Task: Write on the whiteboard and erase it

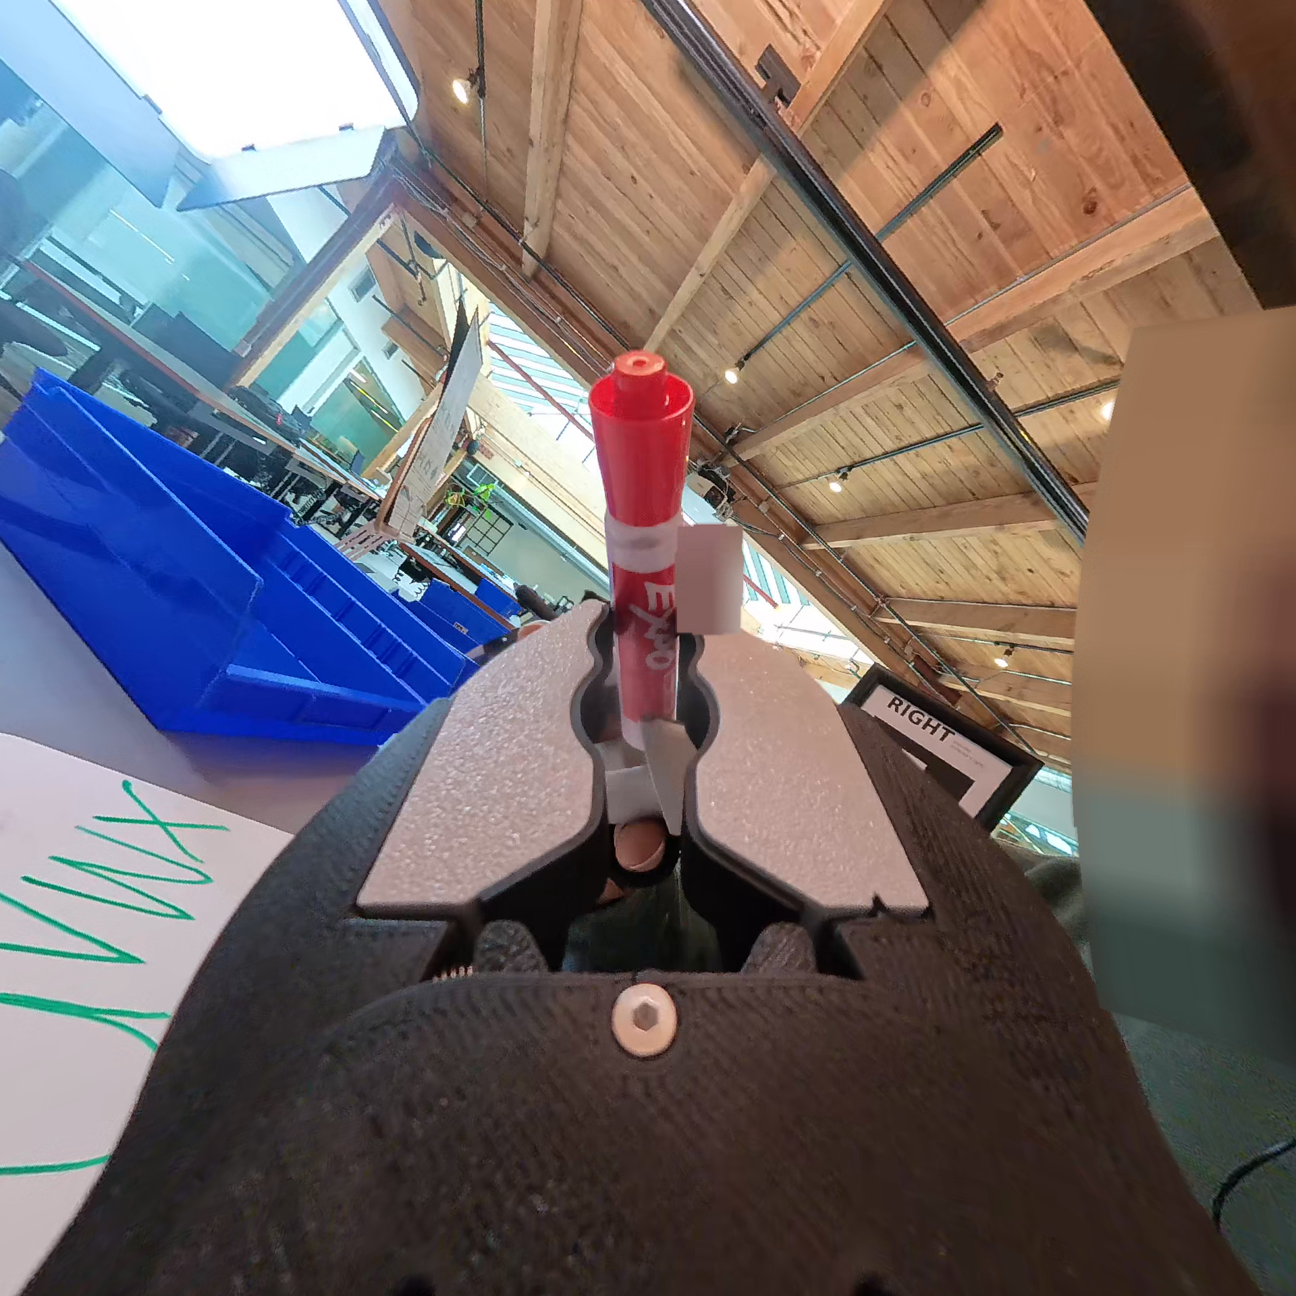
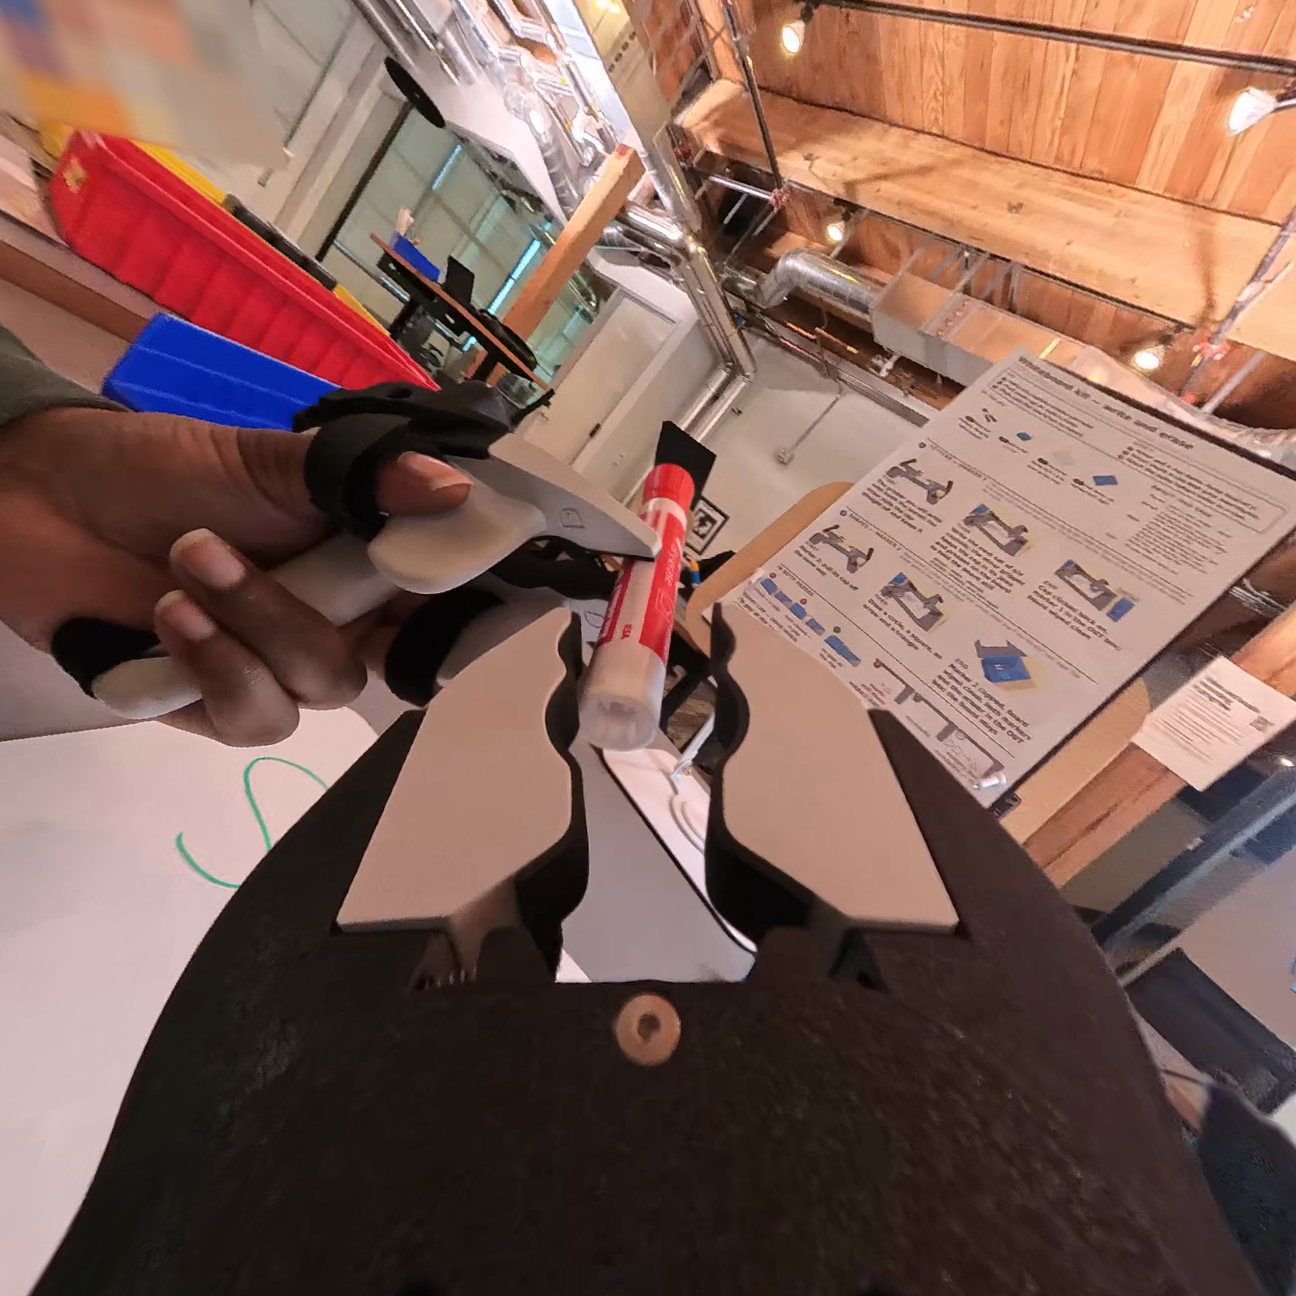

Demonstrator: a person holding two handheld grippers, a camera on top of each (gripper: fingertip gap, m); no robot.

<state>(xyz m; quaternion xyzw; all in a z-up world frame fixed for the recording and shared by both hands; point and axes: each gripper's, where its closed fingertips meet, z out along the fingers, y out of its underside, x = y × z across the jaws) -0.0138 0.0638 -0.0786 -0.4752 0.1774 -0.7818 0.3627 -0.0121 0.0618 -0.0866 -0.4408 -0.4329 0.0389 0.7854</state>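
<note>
gripping: left gripper (image 1: pixel 642 673) clamps the marker (image 1: pixel 642 533), cap up (capped)
right gripper (image 2: pixel 642 673): jaws wide, flanking the marker's tail
board (image 2: pixel 105 876): below, green scribbles
risk: a loose pull could twist the marker free

Red marker's (image 1: pixel 642 533) lower barrel hidden between the fingers (image 1: pixel 491 757); whiteboard (image 1: pixel 63 982) cut off at left edge.
</note>
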